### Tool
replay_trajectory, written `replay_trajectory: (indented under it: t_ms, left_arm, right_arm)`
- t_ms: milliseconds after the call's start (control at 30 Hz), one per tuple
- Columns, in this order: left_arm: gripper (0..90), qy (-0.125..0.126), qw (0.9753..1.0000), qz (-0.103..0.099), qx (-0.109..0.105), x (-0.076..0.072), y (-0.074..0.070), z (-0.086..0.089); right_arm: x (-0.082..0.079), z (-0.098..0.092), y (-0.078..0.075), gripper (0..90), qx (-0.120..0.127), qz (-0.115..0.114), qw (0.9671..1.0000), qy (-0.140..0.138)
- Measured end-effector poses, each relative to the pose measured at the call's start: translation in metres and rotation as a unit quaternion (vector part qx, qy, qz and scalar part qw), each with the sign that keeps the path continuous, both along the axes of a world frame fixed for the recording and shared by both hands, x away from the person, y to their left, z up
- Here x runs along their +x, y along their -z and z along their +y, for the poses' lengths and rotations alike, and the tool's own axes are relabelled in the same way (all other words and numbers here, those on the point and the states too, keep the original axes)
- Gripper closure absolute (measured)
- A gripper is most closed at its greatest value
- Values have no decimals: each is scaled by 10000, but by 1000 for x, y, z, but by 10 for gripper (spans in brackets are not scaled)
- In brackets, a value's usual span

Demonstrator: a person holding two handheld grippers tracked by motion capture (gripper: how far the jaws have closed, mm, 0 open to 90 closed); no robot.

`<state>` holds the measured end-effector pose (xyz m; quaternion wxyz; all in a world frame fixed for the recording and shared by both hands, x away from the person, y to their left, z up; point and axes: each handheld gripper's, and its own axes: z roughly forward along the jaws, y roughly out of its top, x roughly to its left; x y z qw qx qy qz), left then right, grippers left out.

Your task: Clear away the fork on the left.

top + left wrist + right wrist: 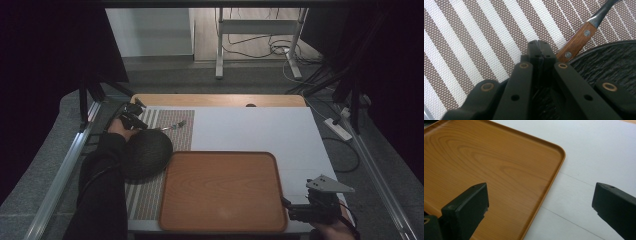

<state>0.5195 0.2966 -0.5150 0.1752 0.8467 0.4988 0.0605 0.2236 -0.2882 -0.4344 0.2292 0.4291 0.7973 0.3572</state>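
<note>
A: Where is your left gripper (131, 114)?

B: At the far left of the surface (250, 127), over the striped placemat (150, 197). In the left gripper view my jaws are pressed together, tip to tip, with nothing visible between them. They sit just over the rim of the black plate (609, 62).

A: And the fork?

B: The fork (172, 125) lies on the placemat just beyond the plate (145, 154), its tines pointing toward the white part of the surface. In the left gripper view its wooden handle (576, 42) with two rivets runs beside my closed jaws and disappears behind the plate's edge. I can't tell whether the jaws touch it.

A: Your right gripper (320, 207)?

B: Near the front right corner, just beside the wooden tray (222, 187). Its jaws are spread wide, holding nothing. In the right gripper view one jaw hangs over the tray (499, 170) and the other over the white surface (594, 152), with the tray's rounded corner between them.

A: What's in the tray?

B: Bare wood grain.
</note>
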Motion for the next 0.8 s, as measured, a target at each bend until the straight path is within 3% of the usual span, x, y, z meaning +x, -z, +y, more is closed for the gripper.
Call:
replay_trajectory:
  t_ms: [67,133,167,333,467,567,667,800]
  left_arm:
    - [887,-113,9997,-163,-170,0,-4,2]
    - [796,-217,9984,-276,-451,2,-9,4]
    - [761,-216,9981,-312,-491,3,-12,3]
    - [461,-25,9983,-350,-474,7,-17,-8]
    - [194,74,9987,-281,-424,12,-11,-20]
    - [58,34,9991,-204,-377,15,-5,-28]
    - [3,100,9996,-136,-213,17,2,-36]
    - [18,217,9997,-43,60,19,9,-44]
  right_arm:
    - [0,0,0,13,2,3,10000,2]
    - [0,0,0,13,4,16,10000,6]
    - [0,0,0,13,4,15,10000,5]
    - [0,0,0,13,8,10,10000,-1]
    - [0,0,0,13,5,5,10000,-9]
    - [0,0,0,13,6,5,10000,-9]
    - [0,0,0,13,2,6,10000,0]
    - [0,-1,0,13,14,6,10000,19]
